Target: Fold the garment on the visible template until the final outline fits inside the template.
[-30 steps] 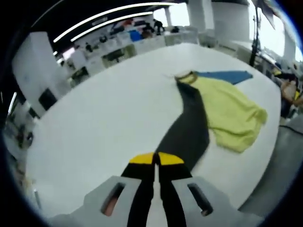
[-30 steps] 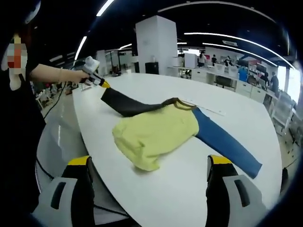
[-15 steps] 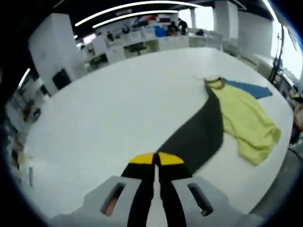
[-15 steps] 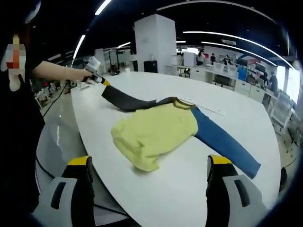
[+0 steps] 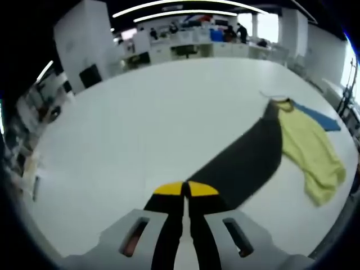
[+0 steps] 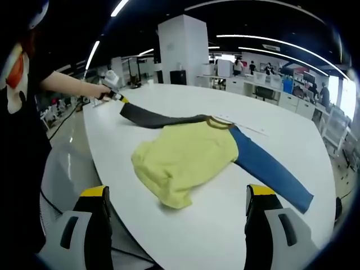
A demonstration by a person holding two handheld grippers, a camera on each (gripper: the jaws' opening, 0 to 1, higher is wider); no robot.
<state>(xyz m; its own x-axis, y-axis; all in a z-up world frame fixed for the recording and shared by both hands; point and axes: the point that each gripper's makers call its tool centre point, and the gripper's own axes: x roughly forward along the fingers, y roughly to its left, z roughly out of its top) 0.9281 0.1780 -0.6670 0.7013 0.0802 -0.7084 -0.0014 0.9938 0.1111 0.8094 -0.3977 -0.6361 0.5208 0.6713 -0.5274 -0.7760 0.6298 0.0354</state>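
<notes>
Clearly our left gripper (image 5: pixel 185 190) pinches the black sleeve (image 5: pixel 247 160), whose long axis runs toward two o'clock into the yellow body (image 5: pixel 312 154) on the table (image 5: pixel 146 124). Our right gripper (image 6: pixel 177 197) hangs spread wide, the garment lying at twelve o'clock from it.

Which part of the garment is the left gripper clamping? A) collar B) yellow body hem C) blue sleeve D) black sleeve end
D: the left gripper is shut on the black sleeve, stretched out from the yellow body; the blue sleeve lies free.
</notes>
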